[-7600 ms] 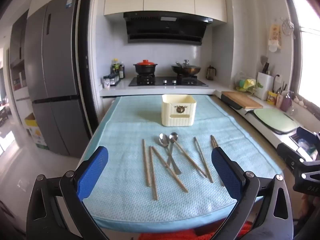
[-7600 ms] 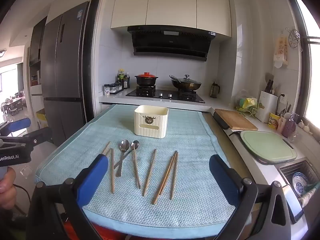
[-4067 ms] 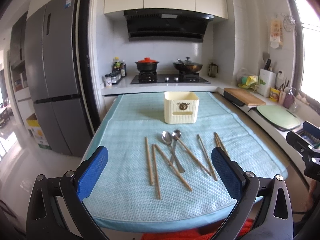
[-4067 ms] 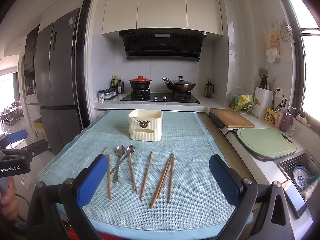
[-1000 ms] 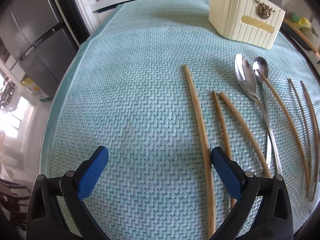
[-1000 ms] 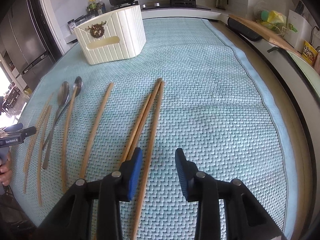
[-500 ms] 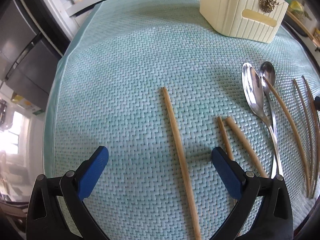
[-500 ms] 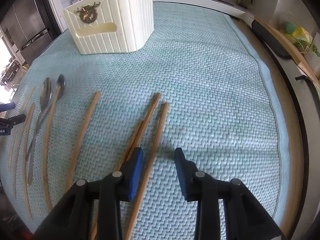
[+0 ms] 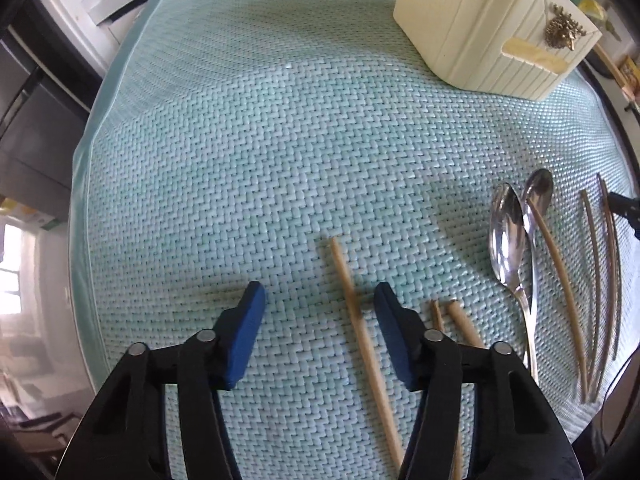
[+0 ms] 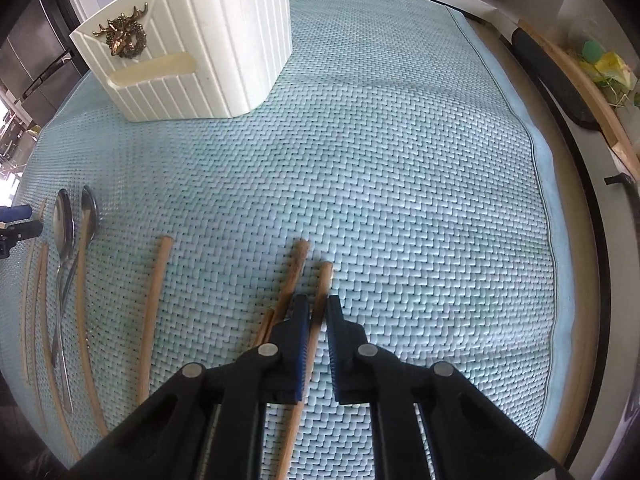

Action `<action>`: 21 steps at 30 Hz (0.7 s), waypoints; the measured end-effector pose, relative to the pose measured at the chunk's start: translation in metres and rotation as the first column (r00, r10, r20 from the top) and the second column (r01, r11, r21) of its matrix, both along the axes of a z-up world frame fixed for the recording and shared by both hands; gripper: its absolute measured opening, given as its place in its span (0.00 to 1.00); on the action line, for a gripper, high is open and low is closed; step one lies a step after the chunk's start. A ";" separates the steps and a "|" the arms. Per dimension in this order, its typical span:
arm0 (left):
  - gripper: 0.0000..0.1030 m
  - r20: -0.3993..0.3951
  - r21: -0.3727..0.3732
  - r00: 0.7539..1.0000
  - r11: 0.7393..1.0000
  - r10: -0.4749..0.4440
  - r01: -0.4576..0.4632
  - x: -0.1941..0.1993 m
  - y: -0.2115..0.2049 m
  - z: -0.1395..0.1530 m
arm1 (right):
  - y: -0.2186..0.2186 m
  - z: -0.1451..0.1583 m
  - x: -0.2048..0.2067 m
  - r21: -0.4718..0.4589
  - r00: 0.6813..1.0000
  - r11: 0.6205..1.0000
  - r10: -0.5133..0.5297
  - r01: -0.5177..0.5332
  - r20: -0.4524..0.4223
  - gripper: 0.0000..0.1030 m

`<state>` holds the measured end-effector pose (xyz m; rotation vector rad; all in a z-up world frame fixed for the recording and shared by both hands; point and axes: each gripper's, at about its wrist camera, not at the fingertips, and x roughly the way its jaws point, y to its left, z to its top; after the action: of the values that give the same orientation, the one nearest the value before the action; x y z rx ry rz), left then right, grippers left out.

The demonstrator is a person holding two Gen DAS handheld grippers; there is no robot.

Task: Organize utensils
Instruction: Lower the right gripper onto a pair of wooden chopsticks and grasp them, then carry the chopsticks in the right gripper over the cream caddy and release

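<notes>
Left gripper [image 9: 318, 314]: blue pads half-parted, jaws just been closing, straddling the leftmost light wooden chopstick [image 9: 362, 332] near the left edge of the woven pale-green table mat [image 9: 240, 140]; pads not yet touching it.

Two steel spoons [image 9: 510, 236] and more chopsticks lie mid-mat.

Right gripper [image 10: 318, 322]: jaws just closed, clamped on the rightmost brown wooden chopstick [image 10: 322, 284], its neighbour just beside.

Cream ribbed utensil holder with brass deer emblem [image 10: 192, 52] stands toward the far edge.

Advice: centre the left stick between the pads before squeezing; lift the right stick level, clear of its neighbour.

No legible writing.
</notes>
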<state>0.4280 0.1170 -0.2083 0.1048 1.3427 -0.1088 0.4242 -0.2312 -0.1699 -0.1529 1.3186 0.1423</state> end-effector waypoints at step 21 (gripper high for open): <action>0.03 0.334 -0.191 0.941 0.981 0.049 0.017 -0.062 -0.005 0.139 | -0.032 0.119 -0.060 0.259 0.970 0.966 -0.066 0.002 0.236 0.06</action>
<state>0.3662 0.1123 -0.0689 -0.0496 0.9839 -0.1969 0.3641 -0.2633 -0.0506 0.0727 1.0467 0.2561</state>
